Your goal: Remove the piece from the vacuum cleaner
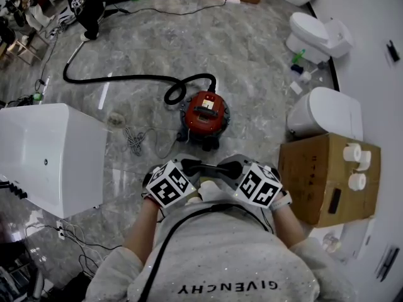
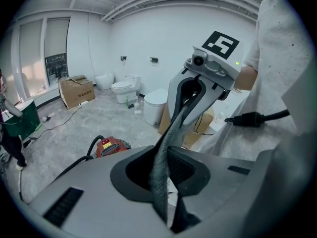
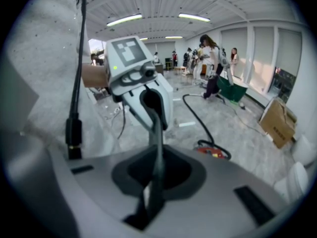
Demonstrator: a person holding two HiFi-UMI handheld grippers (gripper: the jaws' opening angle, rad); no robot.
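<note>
The red vacuum cleaner (image 1: 204, 112) stands on the grey floor, and its black hose (image 1: 126, 77) curls away to the upper left. It also shows small in the left gripper view as the vacuum cleaner (image 2: 111, 146) and in the right gripper view as the vacuum cleaner (image 3: 213, 152). I hold both grippers close to my chest, well short of it. My left gripper (image 1: 196, 167) and right gripper (image 1: 225, 167) point at each other, tips nearly meeting. Each one's jaws lie together as a thin strip with nothing between them: left gripper (image 2: 161, 177), right gripper (image 3: 157, 172).
A white cabinet (image 1: 50, 156) stands at the left. At the right is a cardboard box (image 1: 327, 178) with paper rolls on top, and beyond it are toilets (image 1: 318, 36). A loose cable (image 1: 135, 140) lies by the vacuum. People stand far off in the right gripper view.
</note>
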